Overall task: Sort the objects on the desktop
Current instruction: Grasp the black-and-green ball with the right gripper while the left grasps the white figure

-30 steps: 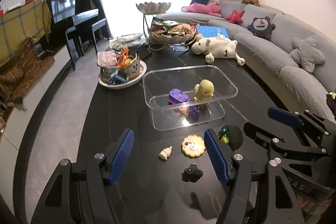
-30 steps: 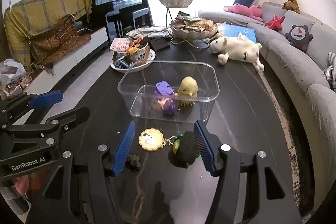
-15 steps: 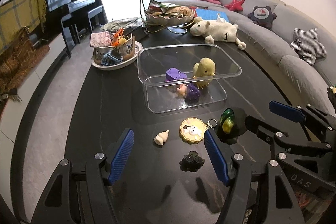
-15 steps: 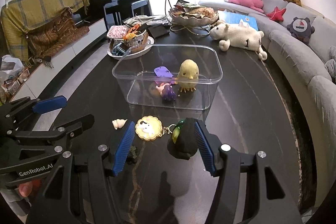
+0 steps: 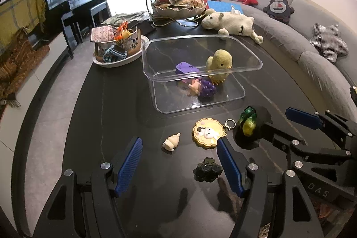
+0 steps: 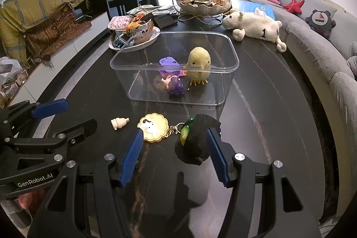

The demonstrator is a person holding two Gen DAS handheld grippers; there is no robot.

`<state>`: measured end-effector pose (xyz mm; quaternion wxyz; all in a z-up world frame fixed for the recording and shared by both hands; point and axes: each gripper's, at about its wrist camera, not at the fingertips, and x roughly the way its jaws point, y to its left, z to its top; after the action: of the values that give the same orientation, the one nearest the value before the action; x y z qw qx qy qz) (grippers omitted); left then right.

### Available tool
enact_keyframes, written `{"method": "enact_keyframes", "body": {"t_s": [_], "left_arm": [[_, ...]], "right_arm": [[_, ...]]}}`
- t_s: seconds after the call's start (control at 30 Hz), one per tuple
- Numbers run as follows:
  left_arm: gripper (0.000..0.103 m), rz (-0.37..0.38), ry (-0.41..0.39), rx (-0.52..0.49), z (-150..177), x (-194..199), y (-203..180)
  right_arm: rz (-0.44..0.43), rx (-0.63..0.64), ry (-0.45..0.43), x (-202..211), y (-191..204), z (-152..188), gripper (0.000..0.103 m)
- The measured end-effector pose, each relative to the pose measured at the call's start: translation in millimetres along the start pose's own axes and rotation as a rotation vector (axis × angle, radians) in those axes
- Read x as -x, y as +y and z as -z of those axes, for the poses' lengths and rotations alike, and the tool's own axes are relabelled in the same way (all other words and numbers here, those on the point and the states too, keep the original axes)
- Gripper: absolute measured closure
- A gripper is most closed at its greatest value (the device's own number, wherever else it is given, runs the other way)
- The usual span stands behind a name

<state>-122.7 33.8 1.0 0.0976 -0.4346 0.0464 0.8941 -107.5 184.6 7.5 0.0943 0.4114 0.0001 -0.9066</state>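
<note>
While the left gripper point(image 5: 178, 162) stands released above a small dark toy point(image 5: 207, 170), the right gripper point(image 6: 175, 155) is also released, the black-strapped green toy point(image 6: 196, 139) against its right finger

- The left claw point(image 5: 179, 167) hangs over the dark tabletop point(image 5: 107, 104), its blue pads apart and nothing clamped between them.
- Between and just ahead of the pads lie a small cream figurine point(image 5: 170, 142), a round yellow keychain charm point(image 5: 207, 133) and a small black lumpy toy point(image 5: 207, 170), the last close to the right-hand pad.
- A green-and-yellow toy with a black strap point(image 5: 248, 124) sits right of the charm, by the right claw point(image 5: 287, 124), which reaches in from the right edge.
- Farther back stands a clear plastic bin point(image 5: 200, 73) holding a yellow chick point(image 5: 219, 66), a purple piece point(image 5: 186, 68) and a purple grape-like toy point(image 5: 207, 88).
- A white plush animal point(image 5: 232, 22) lies behind the bin.
</note>
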Motion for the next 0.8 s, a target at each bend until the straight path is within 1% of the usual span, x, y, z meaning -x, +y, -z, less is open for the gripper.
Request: {"method": "enact_keyframes", "body": {"t_s": [0.8], "left_arm": [[0.037, -0.023, 0.084, 0.009, 4, -50, 9]], "right_arm": [[0.027, 0.002, 0.081, -45, -10, 6, 0.047]]}}
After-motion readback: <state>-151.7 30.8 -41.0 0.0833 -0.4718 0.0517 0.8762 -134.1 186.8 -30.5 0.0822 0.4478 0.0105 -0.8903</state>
